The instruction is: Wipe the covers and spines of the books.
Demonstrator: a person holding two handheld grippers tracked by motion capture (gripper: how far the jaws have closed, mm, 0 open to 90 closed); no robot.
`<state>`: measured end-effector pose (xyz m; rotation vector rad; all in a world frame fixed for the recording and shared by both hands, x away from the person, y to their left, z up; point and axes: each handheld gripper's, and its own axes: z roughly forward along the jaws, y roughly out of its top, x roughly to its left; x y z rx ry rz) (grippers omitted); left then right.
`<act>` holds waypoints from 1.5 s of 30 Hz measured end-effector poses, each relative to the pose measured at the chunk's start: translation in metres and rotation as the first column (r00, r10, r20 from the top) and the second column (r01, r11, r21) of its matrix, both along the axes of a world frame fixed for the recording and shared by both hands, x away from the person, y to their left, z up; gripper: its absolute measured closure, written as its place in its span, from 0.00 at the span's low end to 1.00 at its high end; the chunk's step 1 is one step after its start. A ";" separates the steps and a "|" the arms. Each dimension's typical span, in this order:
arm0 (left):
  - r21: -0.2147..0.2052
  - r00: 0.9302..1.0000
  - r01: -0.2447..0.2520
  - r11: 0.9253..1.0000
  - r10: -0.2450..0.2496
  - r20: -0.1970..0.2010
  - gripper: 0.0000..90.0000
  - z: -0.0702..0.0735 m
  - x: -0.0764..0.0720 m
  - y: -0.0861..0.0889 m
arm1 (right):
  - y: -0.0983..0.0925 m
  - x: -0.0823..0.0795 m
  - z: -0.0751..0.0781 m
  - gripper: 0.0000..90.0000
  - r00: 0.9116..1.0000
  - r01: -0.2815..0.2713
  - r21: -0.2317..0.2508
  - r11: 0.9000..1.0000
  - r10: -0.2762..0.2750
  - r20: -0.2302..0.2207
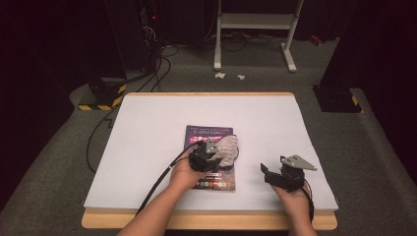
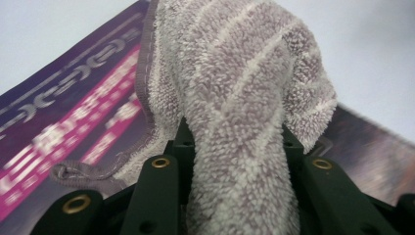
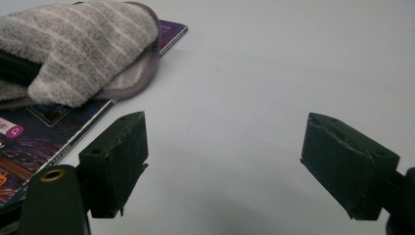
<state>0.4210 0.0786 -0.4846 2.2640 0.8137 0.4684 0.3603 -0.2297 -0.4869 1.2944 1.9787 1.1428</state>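
A grey striped terry cloth (image 1: 229, 150) lies bunched on a purple magazine (image 1: 210, 134) in the middle of the white table (image 1: 147, 137). My left gripper (image 1: 216, 153) is shut on the cloth (image 2: 244, 112), whose thick fold fills the space between the jaws; the magazine cover (image 2: 63, 117) passes beneath it. To the right my right gripper (image 1: 268, 173) rests low over bare table with its jaws wide apart and nothing between its pads (image 3: 122, 156). From there the cloth (image 3: 83, 54) sits at the upper left on the magazine (image 3: 34, 142).
The table's wooden front edge (image 1: 206, 220) runs just under the forearms. A black cable (image 1: 157, 182) trails from the left gripper toward the front. Beyond the table stand a white frame (image 1: 255, 29) and floor cables (image 1: 147, 73).
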 end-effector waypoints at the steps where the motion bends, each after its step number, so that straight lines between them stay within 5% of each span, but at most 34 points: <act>1: 0.006 1.000 -0.016 1.000 0.016 0.000 0.72 0.000 0.003 0.008 | 0.000 0.000 0.000 0.19 1.000 -0.001 0.000 1.000 0.001 -0.001; 11: 0.008 0.990 -0.143 0.990 0.142 0.024 0.72 -0.001 0.028 0.056 | 0.000 0.000 -0.001 0.19 1.000 -0.002 0.006 1.000 0.002 -0.005; 20: 0.020 0.965 -0.259 0.966 0.258 0.037 0.72 0.001 0.054 0.079 | 0.000 0.001 -0.001 0.19 1.000 -0.008 0.015 1.000 0.008 -0.006; 25: 0.049 0.965 -0.260 0.964 0.258 0.042 0.72 0.003 0.065 0.067 | 0.000 0.001 -0.001 0.19 1.000 -0.010 0.022 1.000 0.010 -0.004; 37: 0.033 0.988 -0.151 0.988 0.150 0.018 0.72 0.002 0.069 -0.002 | 0.000 0.000 0.001 0.19 1.000 -0.020 0.037 0.999 0.020 0.000; 45: 0.007 0.997 -0.083 0.997 0.083 0.012 0.72 0.001 0.063 -0.043 | 0.002 -0.001 0.001 0.19 1.000 -0.028 0.041 0.999 0.028 0.000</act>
